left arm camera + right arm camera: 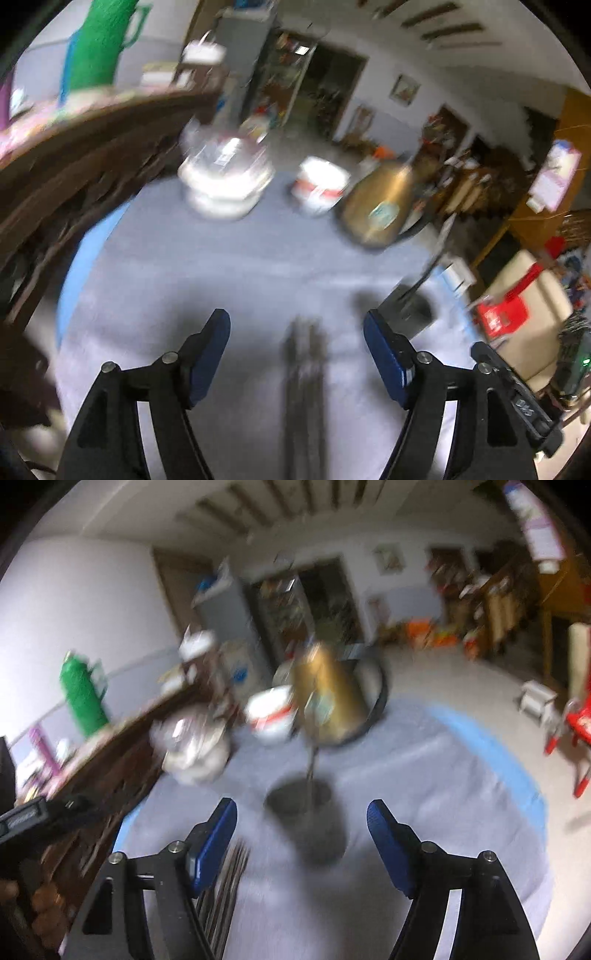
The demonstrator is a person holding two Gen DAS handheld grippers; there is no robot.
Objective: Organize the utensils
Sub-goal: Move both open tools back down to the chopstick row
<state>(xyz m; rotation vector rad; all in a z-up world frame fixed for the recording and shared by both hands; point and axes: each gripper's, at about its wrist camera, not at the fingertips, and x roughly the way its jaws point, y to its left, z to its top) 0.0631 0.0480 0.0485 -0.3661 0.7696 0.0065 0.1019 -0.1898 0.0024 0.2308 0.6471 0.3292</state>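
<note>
A bundle of dark, thin utensils [304, 387] lies flat on the grey surface [236, 266]. Nearby a dark round holder [308, 821] stands upright, one long-handled utensil [312, 760] in it.

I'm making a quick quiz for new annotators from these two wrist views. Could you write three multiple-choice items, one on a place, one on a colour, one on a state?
1. Where does the bundle of utensils lie in the left wrist view?
A. on the cloth between the open fingers of the left gripper
B. inside the white bucket
C. on the wooden sideboard

2. What colour is the tall flask on the sideboard?
A. red
B. green
C. yellow

3. How does the dark cup ahead of the right gripper stand?
A. tipped on its side, empty
B. upside down
C. upright with one long utensil in it

Answers: 1 A, the bundle lies flat between the blue pads; 2 B, its body is bright green; 3 C, a thin handle rises from its mouth.
</note>
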